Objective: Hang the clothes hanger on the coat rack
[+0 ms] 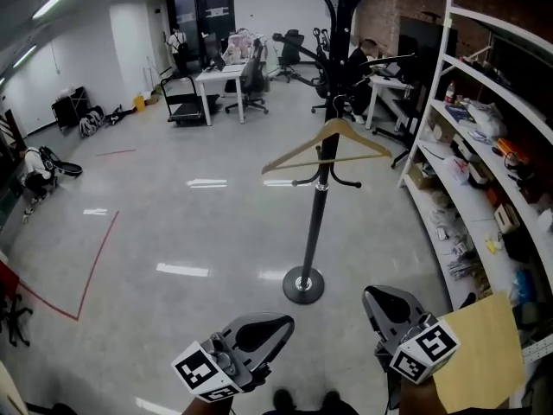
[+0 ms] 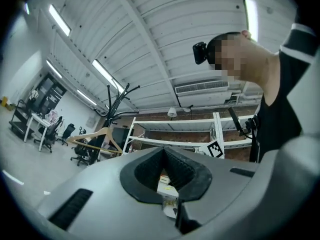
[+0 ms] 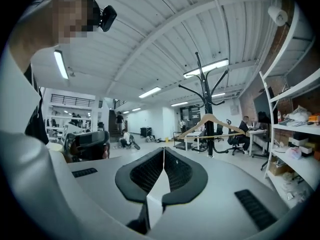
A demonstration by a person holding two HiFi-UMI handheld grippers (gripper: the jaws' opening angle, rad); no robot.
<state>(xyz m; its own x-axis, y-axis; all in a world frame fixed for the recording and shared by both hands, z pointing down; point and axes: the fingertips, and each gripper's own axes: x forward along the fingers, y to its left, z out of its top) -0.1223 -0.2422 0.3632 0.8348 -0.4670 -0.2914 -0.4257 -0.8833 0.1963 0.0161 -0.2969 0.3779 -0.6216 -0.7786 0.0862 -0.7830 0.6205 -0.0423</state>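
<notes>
Clothes hanger (image 1: 333, 141) hangs crosswise on the coat rack (image 1: 315, 223), well ahead of left gripper (image 1: 259, 334) and right gripper (image 1: 390, 305), both clenched empty.

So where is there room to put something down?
The shiny grey floor is bare between the red tape line and the black coat rack. The white metal shelves at the right are crowded with clutter.
</notes>
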